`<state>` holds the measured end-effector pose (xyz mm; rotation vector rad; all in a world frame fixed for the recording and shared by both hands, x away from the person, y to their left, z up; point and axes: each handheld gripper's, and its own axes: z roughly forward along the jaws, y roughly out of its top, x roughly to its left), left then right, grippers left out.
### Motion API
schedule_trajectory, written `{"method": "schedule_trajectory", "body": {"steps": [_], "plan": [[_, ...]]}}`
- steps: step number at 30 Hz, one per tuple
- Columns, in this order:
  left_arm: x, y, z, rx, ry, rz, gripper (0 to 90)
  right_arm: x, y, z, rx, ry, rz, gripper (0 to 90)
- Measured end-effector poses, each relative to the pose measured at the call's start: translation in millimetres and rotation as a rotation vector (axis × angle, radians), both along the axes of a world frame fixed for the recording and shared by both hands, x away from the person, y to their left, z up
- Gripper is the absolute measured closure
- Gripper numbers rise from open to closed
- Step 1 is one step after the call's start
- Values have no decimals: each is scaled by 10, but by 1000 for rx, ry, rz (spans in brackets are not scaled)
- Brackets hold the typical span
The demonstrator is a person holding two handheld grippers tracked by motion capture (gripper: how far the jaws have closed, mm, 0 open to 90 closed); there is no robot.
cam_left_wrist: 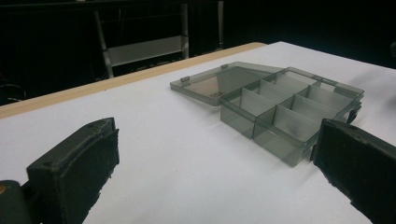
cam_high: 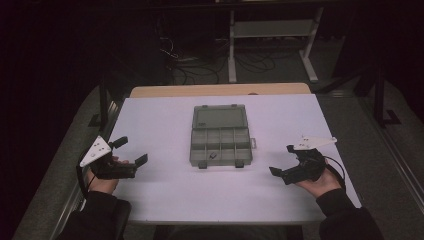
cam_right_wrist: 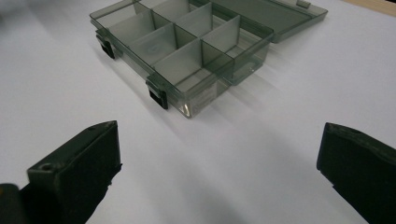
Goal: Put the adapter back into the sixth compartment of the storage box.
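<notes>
An open grey box sits between two wide-open claws.

The see-through box [cam_high: 220, 145] lies flat on the white table [cam_high: 150, 200], its lid [cam_high: 219, 116] folded back on the far side and its two latches [cam_right_wrist: 157, 98] facing the person. With the lid open, its long way runs away from the person. The left claw [cam_high: 131, 150] and the right claw [cam_high: 282, 160] are each off to a side, well apart from it, jaws spread wide and holding nothing.
</notes>
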<state>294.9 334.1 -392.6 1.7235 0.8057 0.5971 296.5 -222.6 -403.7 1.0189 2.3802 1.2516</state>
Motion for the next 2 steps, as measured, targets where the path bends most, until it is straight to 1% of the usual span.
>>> {"method": "schedule_trajectory", "body": {"steps": [1,2], "plan": [[2,-2,1,2,0,0,0,0,0,0,0,0,0,0],[4,-2,2,2,0,-2,0,-6,-32,-34,1,5,-8,0]]}}
